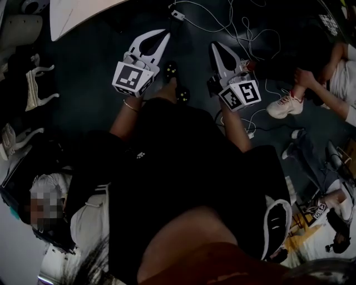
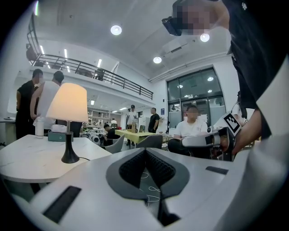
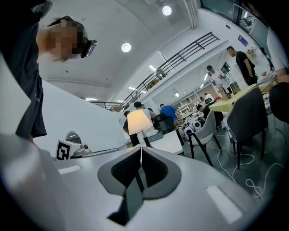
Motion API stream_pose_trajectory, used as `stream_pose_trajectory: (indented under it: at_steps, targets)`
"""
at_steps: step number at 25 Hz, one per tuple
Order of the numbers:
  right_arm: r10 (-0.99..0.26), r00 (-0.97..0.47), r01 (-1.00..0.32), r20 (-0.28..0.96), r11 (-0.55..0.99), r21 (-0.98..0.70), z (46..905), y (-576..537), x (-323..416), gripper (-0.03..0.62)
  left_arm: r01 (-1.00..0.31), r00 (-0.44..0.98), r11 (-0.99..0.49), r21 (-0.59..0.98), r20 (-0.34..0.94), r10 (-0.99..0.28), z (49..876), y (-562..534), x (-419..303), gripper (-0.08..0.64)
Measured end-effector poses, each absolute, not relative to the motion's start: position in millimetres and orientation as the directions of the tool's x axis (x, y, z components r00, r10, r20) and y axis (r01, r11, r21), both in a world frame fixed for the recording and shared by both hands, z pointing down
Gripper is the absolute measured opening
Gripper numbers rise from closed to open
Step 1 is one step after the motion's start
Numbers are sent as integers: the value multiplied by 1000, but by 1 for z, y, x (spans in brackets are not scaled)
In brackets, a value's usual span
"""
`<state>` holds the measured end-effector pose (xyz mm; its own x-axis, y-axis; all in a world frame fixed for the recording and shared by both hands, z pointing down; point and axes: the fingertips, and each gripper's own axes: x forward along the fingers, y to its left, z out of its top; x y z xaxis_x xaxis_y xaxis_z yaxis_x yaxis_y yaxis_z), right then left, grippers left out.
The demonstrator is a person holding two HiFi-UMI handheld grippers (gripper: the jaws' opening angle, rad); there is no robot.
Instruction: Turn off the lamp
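The lamp [image 2: 67, 103] is lit, with a glowing cream shade on a thin black stem and round base. It stands on a white table [image 2: 27, 158], ahead and to the left in the left gripper view. In the right gripper view the lamp [image 3: 139, 122] shows small, straight beyond the jaw tips. Both grippers are held out over the dark floor, well short of the lamp. My left gripper [image 1: 161, 34] is shut and holds nothing. My right gripper [image 1: 216, 45] is likewise shut and holds nothing.
White cables [image 1: 233, 22] trail over the floor ahead of the grippers. The table's corner [image 1: 72, 14] shows at the top left. People sit on the floor at the right [image 1: 334, 72]. Grey chairs [image 3: 244, 117] stand right of the lamp table, and people stand behind it.
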<state>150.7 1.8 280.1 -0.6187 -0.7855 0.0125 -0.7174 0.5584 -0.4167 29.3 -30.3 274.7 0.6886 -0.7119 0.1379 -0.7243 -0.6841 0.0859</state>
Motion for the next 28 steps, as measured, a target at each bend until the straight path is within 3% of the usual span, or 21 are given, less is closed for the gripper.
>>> stream_pose_trajectory:
  at_steps: [20, 28]
  targets:
    - [-777, -626, -732, 68, 555, -395, 311, -92, 112, 2, -727, 687, -671, 148, 142, -713, 331, -127, -3, 8]
    - [-789, -606, -756, 103, 532, -380, 327, -104, 114, 3, -734, 679, -649, 200, 210, -704, 367, -146, -2, 9]
